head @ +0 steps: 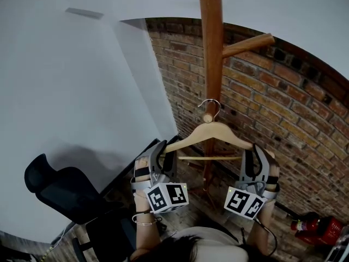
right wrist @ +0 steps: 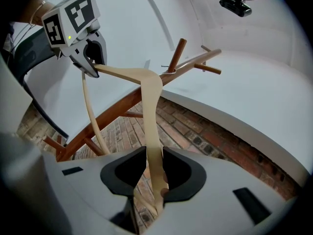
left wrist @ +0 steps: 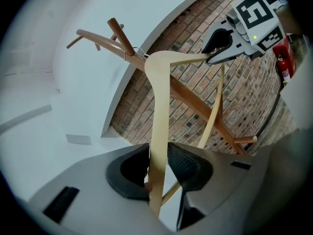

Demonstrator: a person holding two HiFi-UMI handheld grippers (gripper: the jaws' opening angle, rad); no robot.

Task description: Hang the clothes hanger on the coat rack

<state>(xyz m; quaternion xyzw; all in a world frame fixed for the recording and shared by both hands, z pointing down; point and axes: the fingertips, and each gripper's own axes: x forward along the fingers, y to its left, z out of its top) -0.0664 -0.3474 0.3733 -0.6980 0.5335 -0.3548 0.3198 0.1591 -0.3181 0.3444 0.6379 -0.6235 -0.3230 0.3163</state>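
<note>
Left gripper [head: 163,148] and right gripper [head: 252,150] each clamp one arm of the wooden clothes hanger [head: 210,130], its hook at a peg of the coat rack [head: 211,48] before a brick wall [head: 289,108].

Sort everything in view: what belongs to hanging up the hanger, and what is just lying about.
For the job: wooden clothes hanger; coat rack; left gripper and right gripper, each clamped on one end of the hanger.

Lying about: black office chair; red fire extinguisher; brick wall.
</note>
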